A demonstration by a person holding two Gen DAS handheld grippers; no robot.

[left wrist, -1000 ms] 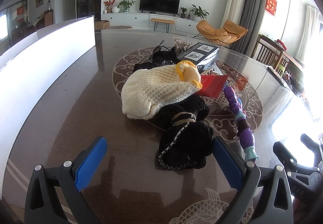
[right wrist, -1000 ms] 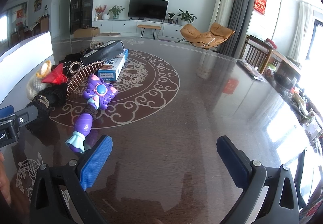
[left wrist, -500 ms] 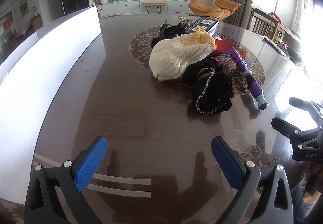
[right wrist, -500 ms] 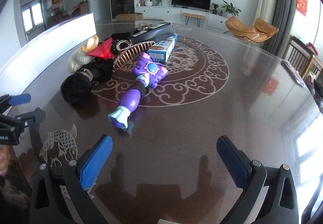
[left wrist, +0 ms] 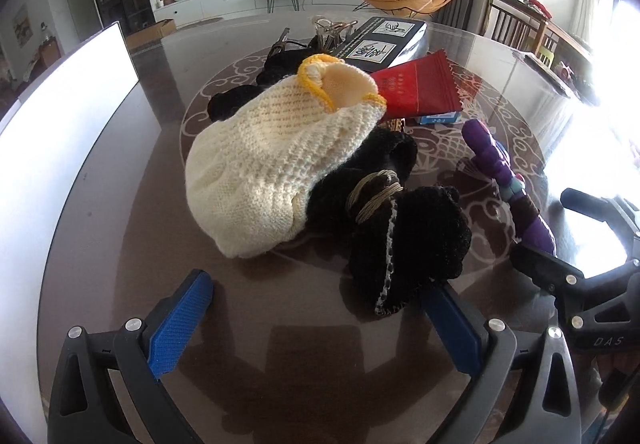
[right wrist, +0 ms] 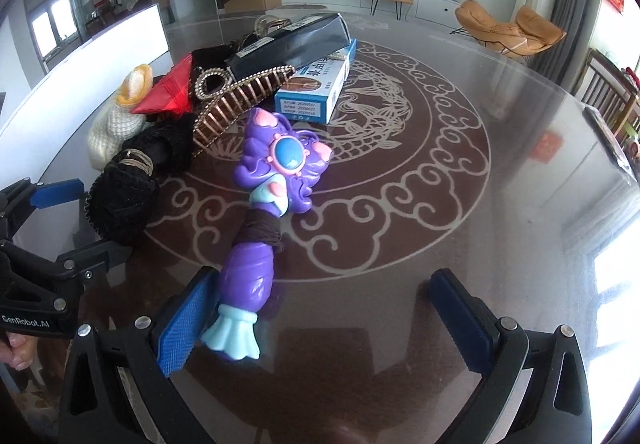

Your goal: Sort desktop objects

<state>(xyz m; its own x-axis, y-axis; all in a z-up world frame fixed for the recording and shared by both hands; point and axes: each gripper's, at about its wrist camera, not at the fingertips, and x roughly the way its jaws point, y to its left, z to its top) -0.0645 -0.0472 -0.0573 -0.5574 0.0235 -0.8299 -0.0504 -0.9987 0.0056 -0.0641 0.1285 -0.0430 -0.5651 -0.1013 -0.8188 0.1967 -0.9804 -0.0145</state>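
The pile to be sorted sits on the round dark glass-topped table [right wrist: 460, 244], heaped around the cream knitted pouch with a yellow rim [left wrist: 280, 159]. Against the pouch's right side lies the black knitted bundle tied with tan cord [left wrist: 400, 228]; behind the pouch, a red foil sachet [left wrist: 420, 87] leans on a long black box with white labels [left wrist: 380, 43]. Right of the pouch, past the bundle, lies the purple plastic toy wand with a pale blue flared end [right wrist: 260, 236].

The left gripper [left wrist: 320, 312] is spread wide and empty, its right pad just by the bundle's white-stitched hem. The right gripper [right wrist: 320, 312] is likewise spread and empty, and the wand's flared end appears to rest against its left pad, though the wide lens makes contact hard to confirm.

Closing the left tongs here could snag the hem alone and drag the pouch. The wand is smooth and rounded, so a grip near its end could let it pivot or squirt out.

A gold-toothed hair claw [right wrist: 240, 103] and a blue-and-white carton [right wrist: 316, 87] crowd the wand's head, and the two grippers sit close enough to collide.
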